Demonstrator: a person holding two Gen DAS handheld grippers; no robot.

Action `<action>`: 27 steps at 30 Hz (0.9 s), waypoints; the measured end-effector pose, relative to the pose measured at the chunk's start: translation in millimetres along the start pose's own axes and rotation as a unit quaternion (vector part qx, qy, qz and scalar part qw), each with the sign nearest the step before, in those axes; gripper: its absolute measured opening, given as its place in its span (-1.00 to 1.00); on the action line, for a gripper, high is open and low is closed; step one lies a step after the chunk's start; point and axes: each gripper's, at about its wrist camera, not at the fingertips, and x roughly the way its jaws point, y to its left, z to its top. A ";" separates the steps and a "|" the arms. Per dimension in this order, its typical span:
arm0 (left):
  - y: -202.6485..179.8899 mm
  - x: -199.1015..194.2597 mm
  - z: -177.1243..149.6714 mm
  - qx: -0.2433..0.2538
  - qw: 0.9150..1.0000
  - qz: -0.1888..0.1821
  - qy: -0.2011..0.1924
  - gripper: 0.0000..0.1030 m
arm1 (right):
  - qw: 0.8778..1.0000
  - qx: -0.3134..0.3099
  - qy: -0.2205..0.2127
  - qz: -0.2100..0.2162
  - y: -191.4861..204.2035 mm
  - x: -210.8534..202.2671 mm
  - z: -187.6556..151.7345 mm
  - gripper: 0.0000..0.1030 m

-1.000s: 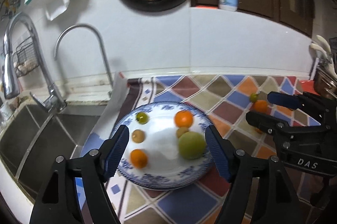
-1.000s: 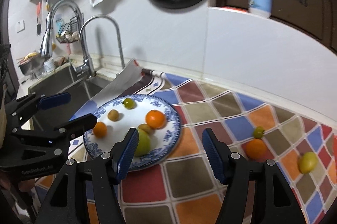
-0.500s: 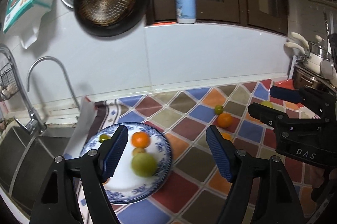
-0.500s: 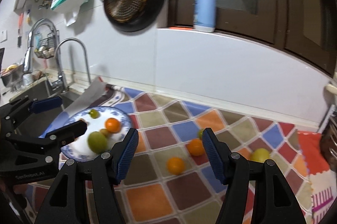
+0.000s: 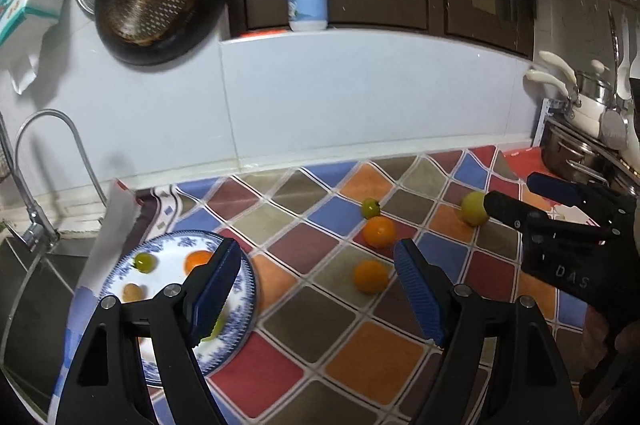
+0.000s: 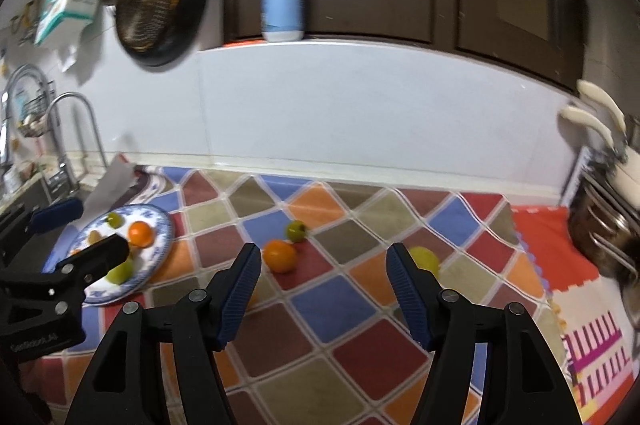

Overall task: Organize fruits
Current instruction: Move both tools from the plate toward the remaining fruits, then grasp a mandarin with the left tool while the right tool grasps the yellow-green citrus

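We are between pickups: both the left gripper [image 5: 318, 285] and the right gripper [image 6: 322, 283] hover with fingers apart and empty. Four loose fruits lie mid-frame on the tiled worktop [image 5: 372, 365], the nearest an orange [image 5: 371, 277]; next, we judge, fingers must close around it. The blue-patterned plate [image 5: 246, 289], lower left, already holds several small fruits.
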 end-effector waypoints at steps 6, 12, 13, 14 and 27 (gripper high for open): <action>-13.6 27.3 -4.3 -0.007 0.999 -0.013 0.039 0.53 | 0.999 0.025 0.024 -0.020 -24.0 18.3 -11.2 0.27; -21.5 57.9 -10.3 -0.017 0.996 -0.023 0.081 0.52 | 0.997 0.042 0.059 -0.034 -42.9 44.6 -21.2 0.27; -22.4 62.6 -11.5 -0.018 0.996 -0.023 0.087 0.52 | 0.996 0.042 0.068 -0.035 -45.1 50.9 -23.2 0.27; -23.7 69.2 -13.1 -0.019 0.995 -0.025 0.097 0.52 | 0.996 0.044 0.074 -0.036 -47.0 55.8 -24.9 0.27; -38.8 113.0 -22.1 -0.007 0.990 -0.020 0.139 0.33 | 0.987 0.065 0.125 -0.070 -77.7 112.2 -37.6 0.27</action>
